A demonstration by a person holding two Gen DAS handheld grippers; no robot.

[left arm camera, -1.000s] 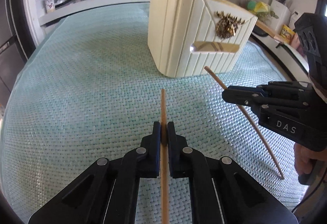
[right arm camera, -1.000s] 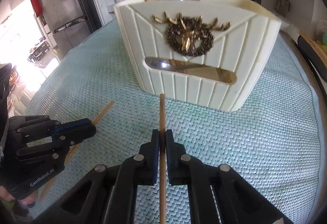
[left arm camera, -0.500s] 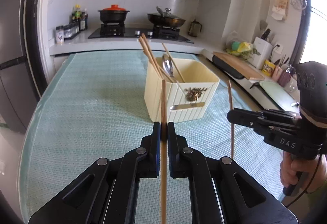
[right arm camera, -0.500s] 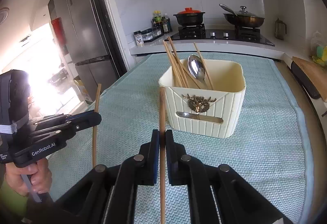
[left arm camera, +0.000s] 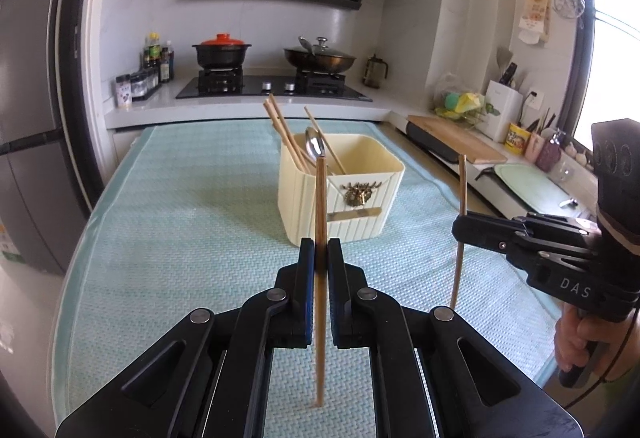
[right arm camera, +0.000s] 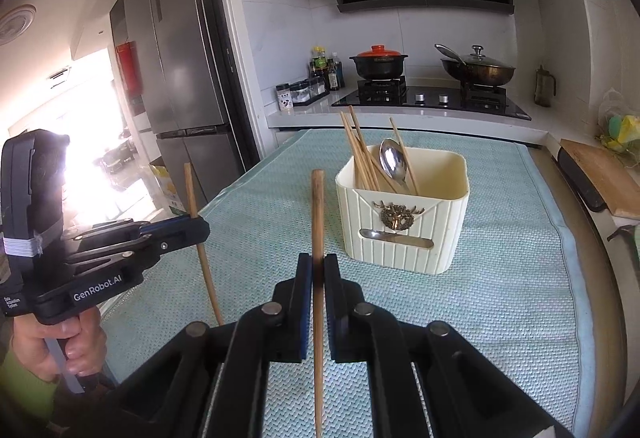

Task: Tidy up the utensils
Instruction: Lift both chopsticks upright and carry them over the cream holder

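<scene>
A cream utensil holder [left arm camera: 344, 198] [right arm camera: 404, 226] stands on the teal mat and holds several chopsticks and a metal spoon [right arm camera: 390, 160]. My left gripper [left arm camera: 320, 254] is shut on a wooden chopstick [left arm camera: 320, 206], held upright above the mat in front of the holder. My right gripper [right arm camera: 318, 270] is shut on a second chopstick [right arm camera: 318, 214], also upright. Each gripper shows in the other's view, the right one [left arm camera: 464, 224] with its chopstick [left arm camera: 462, 182], the left one [right arm camera: 196, 230] with its chopstick [right arm camera: 192, 190].
The teal woven mat [left arm camera: 180, 230] covers the table. Behind it is a counter with a stove, a red-lidded pot [left arm camera: 222, 52], a wok [left arm camera: 320, 58] and bottles. A cutting board [left arm camera: 456, 144] lies at the right; a fridge [right arm camera: 188, 78] stands left.
Both grippers have lifted their chopsticks off the mat, pulled back from the holder and turned them from lying flat to upright.
</scene>
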